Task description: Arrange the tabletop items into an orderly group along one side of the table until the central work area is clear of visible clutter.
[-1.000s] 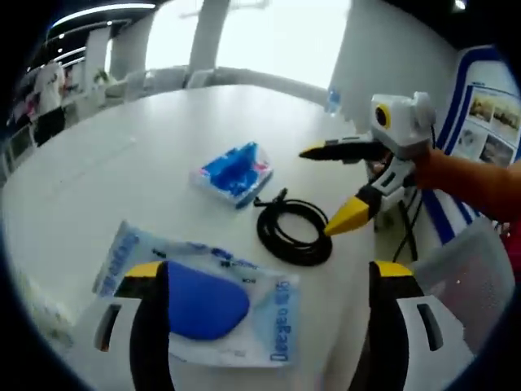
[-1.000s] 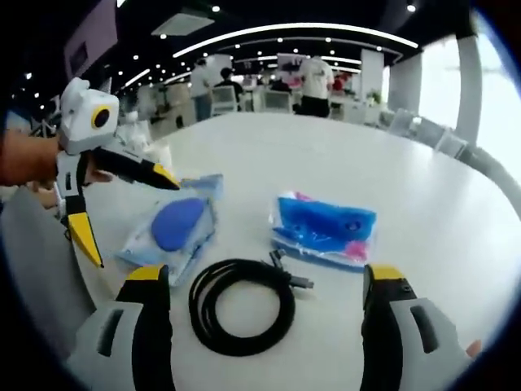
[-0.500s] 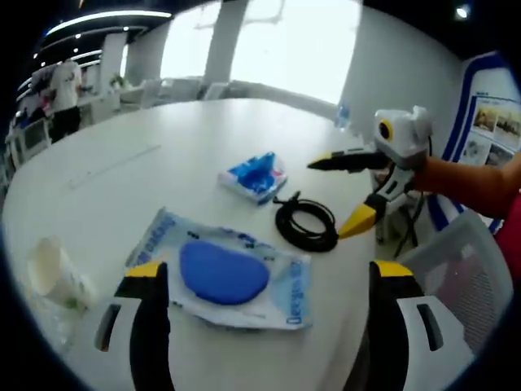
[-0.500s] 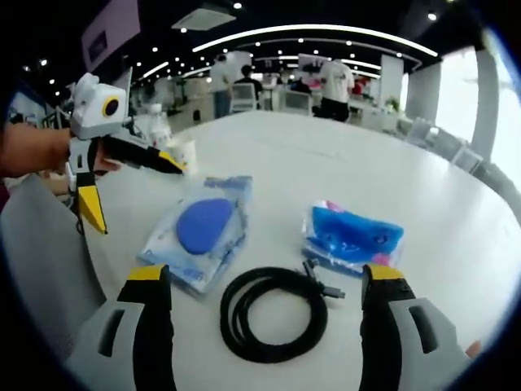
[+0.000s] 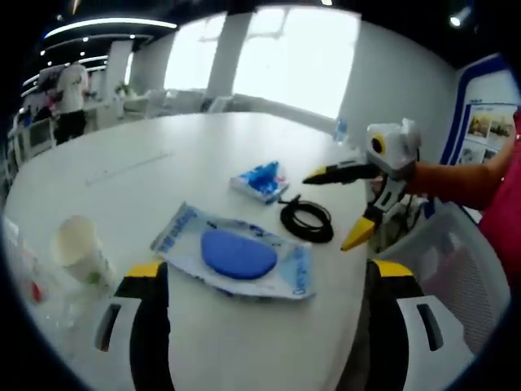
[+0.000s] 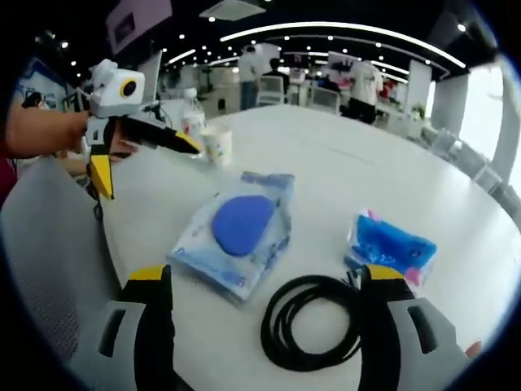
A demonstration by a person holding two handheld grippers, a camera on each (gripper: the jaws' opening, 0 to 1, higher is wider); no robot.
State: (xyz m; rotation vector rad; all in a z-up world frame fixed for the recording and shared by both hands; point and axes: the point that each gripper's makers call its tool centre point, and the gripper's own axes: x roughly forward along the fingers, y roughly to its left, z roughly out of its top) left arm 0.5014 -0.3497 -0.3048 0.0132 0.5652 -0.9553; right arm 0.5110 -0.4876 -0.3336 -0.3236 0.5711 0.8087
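both claws stand open and empty: left gripper [image 5: 264, 293], right gripper [image 6: 264, 293]. black cable coil [image 6: 313, 322] lies on the white table [image 6: 326, 171], just ahead between the right one's jaws, so it's nearer; blue pouch [image 5: 238, 253] lies ahead of the left.

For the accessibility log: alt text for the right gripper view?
White round table holding a clear bag with a blue pad, a coiled black cable, a blue packet and a paper cup. The left tongs hang open at upper left.
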